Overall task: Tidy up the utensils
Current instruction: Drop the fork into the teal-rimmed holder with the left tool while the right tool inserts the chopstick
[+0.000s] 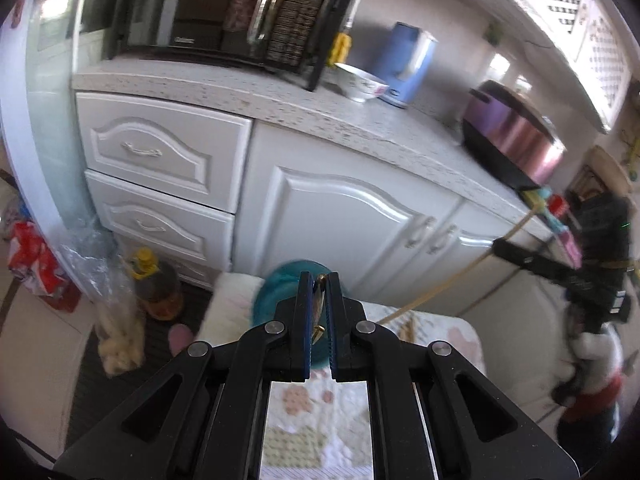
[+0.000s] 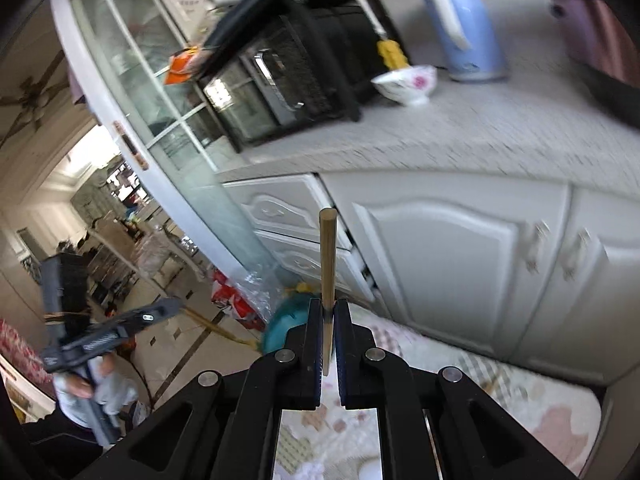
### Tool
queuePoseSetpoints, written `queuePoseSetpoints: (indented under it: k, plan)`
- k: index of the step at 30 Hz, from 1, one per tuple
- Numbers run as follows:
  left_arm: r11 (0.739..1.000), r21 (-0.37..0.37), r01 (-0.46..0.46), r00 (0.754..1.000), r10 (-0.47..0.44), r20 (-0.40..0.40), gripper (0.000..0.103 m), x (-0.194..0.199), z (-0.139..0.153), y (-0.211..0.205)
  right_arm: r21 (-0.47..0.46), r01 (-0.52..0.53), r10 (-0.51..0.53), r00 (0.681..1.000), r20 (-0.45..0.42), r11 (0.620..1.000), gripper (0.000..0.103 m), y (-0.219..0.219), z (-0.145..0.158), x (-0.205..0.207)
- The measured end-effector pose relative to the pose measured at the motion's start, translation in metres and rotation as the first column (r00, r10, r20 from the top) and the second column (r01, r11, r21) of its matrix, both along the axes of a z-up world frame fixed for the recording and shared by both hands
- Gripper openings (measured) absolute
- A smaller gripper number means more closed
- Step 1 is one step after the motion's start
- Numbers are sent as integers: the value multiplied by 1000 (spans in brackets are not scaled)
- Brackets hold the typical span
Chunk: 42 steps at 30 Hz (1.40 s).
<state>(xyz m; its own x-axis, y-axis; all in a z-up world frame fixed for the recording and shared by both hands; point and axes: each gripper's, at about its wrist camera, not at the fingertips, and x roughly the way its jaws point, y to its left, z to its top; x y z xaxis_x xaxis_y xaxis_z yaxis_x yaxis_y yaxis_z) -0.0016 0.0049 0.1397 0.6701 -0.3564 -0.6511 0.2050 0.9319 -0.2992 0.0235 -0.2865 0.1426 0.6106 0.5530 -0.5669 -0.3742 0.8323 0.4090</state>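
Left gripper: our left gripper (image 1: 319,280) is clamped on a thin metal utensil (image 1: 319,304) with a gold tip, which we cannot identify further; it runs along the gap between the blue pads.
Right gripper: our right gripper (image 2: 328,306) is clamped on a wooden chopstick (image 2: 327,264), whose blunt end sticks up past the fingertips.
Cloth surface: below both grippers we see a floral quilted cloth (image 1: 316,412) covering a low surface.
Teal bowl: a teal bowl (image 1: 280,280) sits at the far edge of that cloth, just beyond our left fingertips.
Floor: an oil bottle (image 1: 154,280) with a yellow cap and a clear plastic bag (image 1: 96,264) stand against the cabinet base.
Cabinets: white cabinets (image 1: 344,216) with drawers at the left end.
Counter: near the back edge of the speckled counter (image 1: 360,120) we see a floral bowl (image 1: 360,82), a blue kettle (image 1: 408,64) beside it, and a microwave (image 1: 224,8) toward the left end.
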Motion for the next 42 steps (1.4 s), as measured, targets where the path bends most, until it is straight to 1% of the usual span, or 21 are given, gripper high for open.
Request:
queuePoseSetpoints:
  k: [3,5,6,8,12,16,20,22,26,27,28,29,30,32,33,35,36,37,42]
  plan:
    - [999,31,-19,1000,19,-10,5,14,-12,0,-34,-12,13,1000,14,999,5,17,7,11]
    - [996,74,-39,999,40,-3,5,22,-19,-4,-66,-25,25,1000,9,997,5,35,3,25]
    - [995,90,-45,999,46,-6,5,25,-24,-6,-76,-28,29,1000,5,997,5,37,0,29]
    - [994,98,-43,999,46,-24,5,33,-35,-9,-121,-36,35,999,-9,992,5,50,-12,39]
    - [990,134,-41,998,47,-46,5,43,-54,-18,-157,-74,62,995,-77,985,5,71,-39,60]
    - [988,151,-35,995,50,-92,5,54,-77,-26,-172,-105,80,985,-150,979,5,82,-72,74]
    - [988,149,-49,990,68,-124,5,62,-92,-27,-172,-116,82,978,-193,978,5,88,-92,84]
    - [987,153,-54,989,74,-126,5,64,-93,-28,-169,-111,76,977,-198,979,5,89,-98,87]
    - [987,150,-60,987,81,-136,5,67,-98,-27,-134,-85,57,978,-202,987,6,86,-101,91]
    - [987,149,-64,987,84,-136,5,67,-98,-27,-132,-83,54,977,-205,988,13,86,-102,91]
    - [987,149,-64,987,85,-136,5,66,-98,-27,-133,-80,51,977,-208,988,24,85,-103,90]
    - [987,145,-62,987,82,-136,5,65,-98,-27,-134,-78,50,977,-207,988,30,84,-103,87]
    - [988,142,-62,988,82,-134,5,64,-98,-27,-132,-78,50,978,-203,988,32,84,-101,85]
    - [988,143,-61,989,80,-125,6,61,-96,-27,-127,-79,53,979,-198,989,32,82,-100,79]
    - [988,143,-61,989,78,-122,9,59,-94,-27,-127,-77,51,979,-197,989,32,82,-100,78]
    - [989,135,-63,990,79,-119,19,55,-92,-27,-120,-69,44,980,-193,990,32,77,-99,70]
    - [990,129,-64,990,79,-117,27,53,-90,-27,-116,-65,41,980,-194,991,32,75,-98,67]
    - [990,124,-65,990,79,-114,30,50,-89,-27,-113,-57,34,980,-195,992,32,72,-98,63]
    - [990,125,-61,993,74,-97,30,35,-80,-32,-130,-30,6,984,-179,991,34,64,-94,42]
